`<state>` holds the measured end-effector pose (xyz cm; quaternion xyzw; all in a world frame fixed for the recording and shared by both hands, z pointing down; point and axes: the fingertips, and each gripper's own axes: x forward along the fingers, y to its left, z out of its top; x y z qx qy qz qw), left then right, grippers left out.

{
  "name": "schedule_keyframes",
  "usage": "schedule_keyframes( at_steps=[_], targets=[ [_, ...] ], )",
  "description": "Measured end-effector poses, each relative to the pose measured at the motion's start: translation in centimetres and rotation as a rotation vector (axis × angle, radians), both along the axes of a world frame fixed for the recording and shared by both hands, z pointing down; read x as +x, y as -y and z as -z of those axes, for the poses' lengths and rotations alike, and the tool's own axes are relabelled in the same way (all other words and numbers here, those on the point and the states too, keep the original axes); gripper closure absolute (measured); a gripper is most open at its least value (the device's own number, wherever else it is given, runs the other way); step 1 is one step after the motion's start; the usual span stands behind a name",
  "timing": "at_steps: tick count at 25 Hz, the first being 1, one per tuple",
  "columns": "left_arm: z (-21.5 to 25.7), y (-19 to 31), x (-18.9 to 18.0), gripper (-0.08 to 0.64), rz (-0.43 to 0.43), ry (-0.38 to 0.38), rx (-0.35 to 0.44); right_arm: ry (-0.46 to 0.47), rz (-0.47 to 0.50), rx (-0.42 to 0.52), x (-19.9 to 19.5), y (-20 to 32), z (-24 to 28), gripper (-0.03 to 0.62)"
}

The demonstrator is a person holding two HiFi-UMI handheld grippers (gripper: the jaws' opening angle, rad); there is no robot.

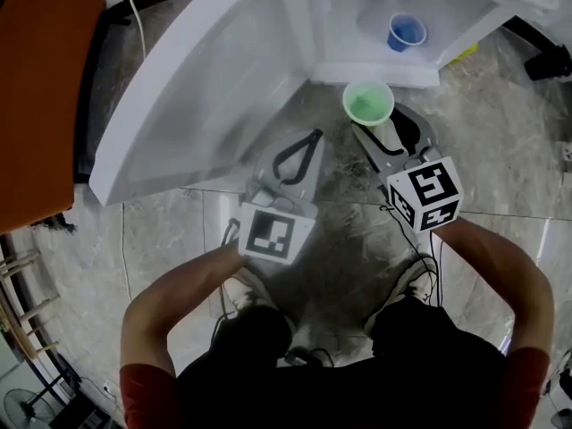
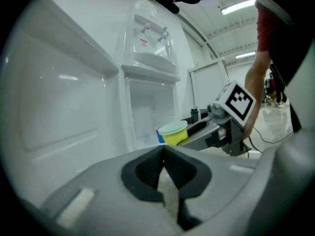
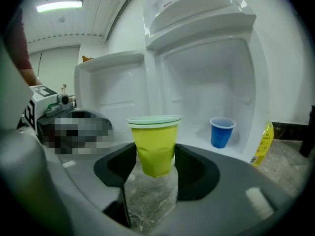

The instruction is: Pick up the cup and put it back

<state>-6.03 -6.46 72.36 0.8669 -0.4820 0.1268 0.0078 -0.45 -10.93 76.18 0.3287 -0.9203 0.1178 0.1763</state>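
Note:
A yellow-green cup (image 1: 367,103) with a pale green rim hangs just in front of the open white fridge (image 1: 375,70). My right gripper (image 1: 374,125) is shut on the yellow-green cup (image 3: 155,144), its black pads pressing the lower sides and denting them. A blue cup (image 1: 407,32) stands upright inside the fridge, also visible as the blue cup (image 3: 221,132) at the back right. My left gripper (image 1: 311,139) is held low to the left of the cup, empty. In its own view the left gripper (image 2: 162,151) has its jaws touching, with the held cup (image 2: 173,132) ahead.
The fridge door (image 1: 197,96) is swung wide open to the left. A yellow bottle (image 3: 263,144) stands on the floor right of the fridge. An orange panel (image 1: 45,88) is at the far left. Cables trail over the marble floor (image 1: 349,239) by the person's feet.

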Motion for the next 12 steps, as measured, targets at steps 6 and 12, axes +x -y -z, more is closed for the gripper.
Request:
schedule_keyframes(
  at_steps=[6, 12],
  targets=[
    [-0.2, 0.1, 0.0, 0.561, 0.0, 0.003, -0.003, -0.022, 0.049, -0.056, 0.0, -3.6, -1.9, 0.348],
    [-0.8, -0.1, 0.0, 0.561, -0.003, 0.01, -0.016, -0.05, 0.085, -0.141, -0.4, -6.4, -4.4, 0.348]
  ],
)
